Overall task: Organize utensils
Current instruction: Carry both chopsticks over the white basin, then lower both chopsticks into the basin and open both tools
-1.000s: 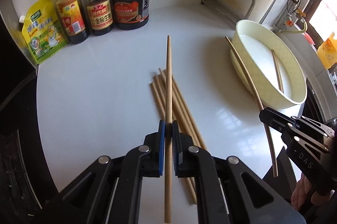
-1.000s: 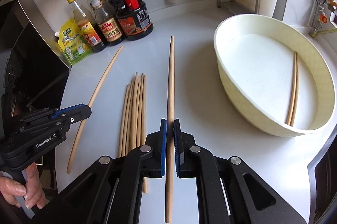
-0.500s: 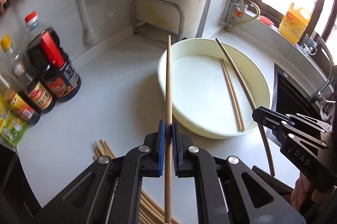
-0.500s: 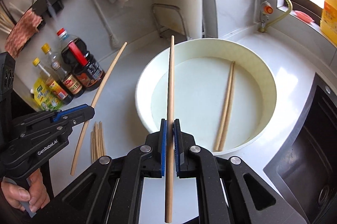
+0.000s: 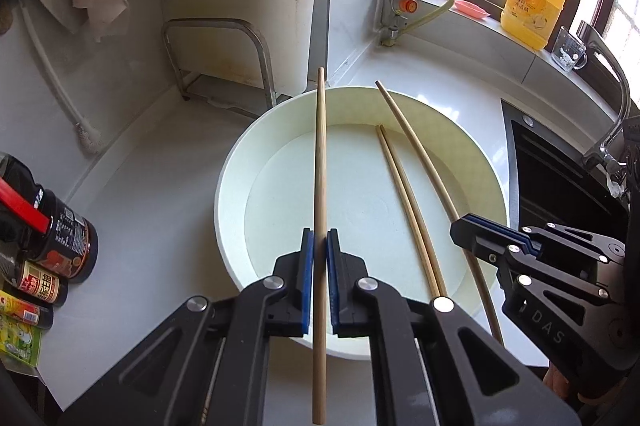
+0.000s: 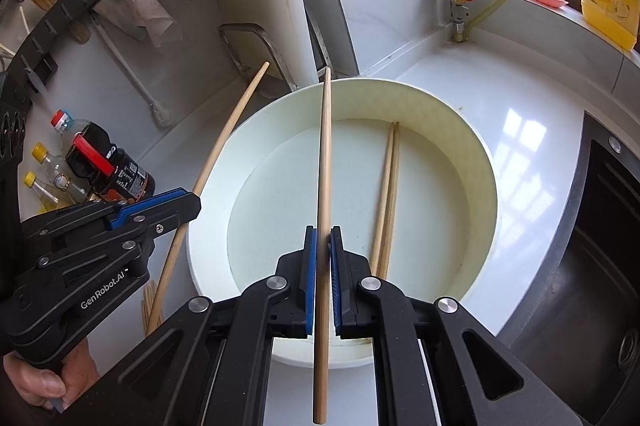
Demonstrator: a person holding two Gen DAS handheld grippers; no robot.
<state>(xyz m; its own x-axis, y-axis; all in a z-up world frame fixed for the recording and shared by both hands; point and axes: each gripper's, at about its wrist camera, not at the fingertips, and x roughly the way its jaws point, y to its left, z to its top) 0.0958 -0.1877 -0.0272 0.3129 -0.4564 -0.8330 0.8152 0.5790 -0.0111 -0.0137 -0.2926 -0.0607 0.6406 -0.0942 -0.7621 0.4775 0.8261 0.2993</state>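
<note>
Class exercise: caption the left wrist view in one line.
Left gripper and right gripper each hold a chopstick over the basin.

A basin sits on the desk with two chopsticks inside; bottles stand left, a sink right.

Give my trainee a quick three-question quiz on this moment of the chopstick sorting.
1. True or false: the left gripper is open and empty.
2. How many chopsticks already lie inside the white basin?
3. Multiple choice: the chopstick in the right gripper points (A) toward the black sink, (B) out over the basin, (C) at the sauce bottles.

Key
1. False: it is shut on a chopstick.
2. Two: the pair in the basin lies side by side on its floor.
3. B: the right gripper's chopstick reaches across to the far rim.
</note>
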